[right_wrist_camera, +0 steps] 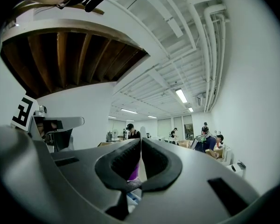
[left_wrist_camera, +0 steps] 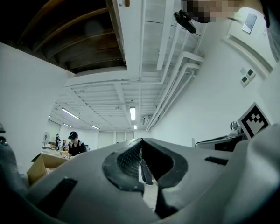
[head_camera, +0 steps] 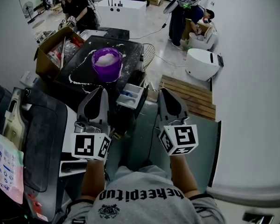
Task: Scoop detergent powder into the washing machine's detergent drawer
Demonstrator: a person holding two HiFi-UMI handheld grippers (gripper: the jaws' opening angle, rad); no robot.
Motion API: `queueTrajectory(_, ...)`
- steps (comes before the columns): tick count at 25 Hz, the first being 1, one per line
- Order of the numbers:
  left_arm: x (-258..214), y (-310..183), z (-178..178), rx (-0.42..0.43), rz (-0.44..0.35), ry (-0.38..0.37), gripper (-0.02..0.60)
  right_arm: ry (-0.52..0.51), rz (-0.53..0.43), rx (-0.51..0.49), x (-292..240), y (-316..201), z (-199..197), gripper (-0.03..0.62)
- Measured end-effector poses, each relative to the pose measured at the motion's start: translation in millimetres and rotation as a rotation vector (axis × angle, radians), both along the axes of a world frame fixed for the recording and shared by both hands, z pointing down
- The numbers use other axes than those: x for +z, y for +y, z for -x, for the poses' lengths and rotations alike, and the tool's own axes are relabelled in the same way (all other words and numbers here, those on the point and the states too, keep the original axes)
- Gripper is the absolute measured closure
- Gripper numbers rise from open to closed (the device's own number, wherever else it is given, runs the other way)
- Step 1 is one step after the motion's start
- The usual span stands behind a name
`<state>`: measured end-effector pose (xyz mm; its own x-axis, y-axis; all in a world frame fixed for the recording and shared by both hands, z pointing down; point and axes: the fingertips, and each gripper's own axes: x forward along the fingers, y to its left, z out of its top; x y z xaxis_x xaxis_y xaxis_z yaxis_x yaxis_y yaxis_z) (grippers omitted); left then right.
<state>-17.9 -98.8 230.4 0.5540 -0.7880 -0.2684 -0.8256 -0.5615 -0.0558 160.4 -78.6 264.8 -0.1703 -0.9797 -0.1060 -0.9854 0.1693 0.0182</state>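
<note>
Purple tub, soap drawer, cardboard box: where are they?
purple tub (head_camera: 106, 73), head view, on its front wall.
soap drawer (head_camera: 138, 97), head view, on its right wall.
cardboard box (head_camera: 45, 65), head view, on its outer side.

there are two grippers, the left gripper and the right gripper, each bearing one marker cube. one purple tub of white powder, one detergent drawer, one cardboard box, one wooden pallet.

1. The tub stands on top of the washing machine.
2. The detergent drawer juts out nearer, between the left tongs and the right tongs.
3. A cardboard box sits left of the machine and a pallet lies to its right.
</note>
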Motion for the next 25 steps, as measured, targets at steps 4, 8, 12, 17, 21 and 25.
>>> queueTrajectory(4, -2.0, 2.5, 0.5, 0.004, -0.002, 0.005, 0.578, 0.007, -0.002, -0.011, -0.1, -0.1, 3.8, 0.589)
queueTrajectory(8, -1.8, 2.5, 1.3, 0.003, -0.001, 0.004, 0.578, 0.003, -0.002, -0.026, 1.5, -2.6, 9.1, 0.589)
queueTrajectory(12, -0.4, -0.1, 5.0, -0.004, 0.000, 0.005, 0.578, 0.005, -0.016, -0.035, -0.8, -4.9, 13.5, 0.589)
queueTrajectory(17, 0.9, -3.9, 8.0, -0.011, 0.003, 0.004, 0.578, 0.003, -0.025, -0.042, -3.7, -8.2, 16.6, 0.589)
queueTrajectory(21, 2.6, -6.7, 8.9, -0.014, 0.002, 0.003, 0.578, 0.006, -0.030, -0.046, -3.5, -11.2, 18.3, 0.589)
queueTrajectory(25, 1.1, -10.8, 8.3, -0.019, 0.003, 0.005, 0.578, 0.008, -0.032, -0.050, -6.4, -15.4, 17.5, 0.589)
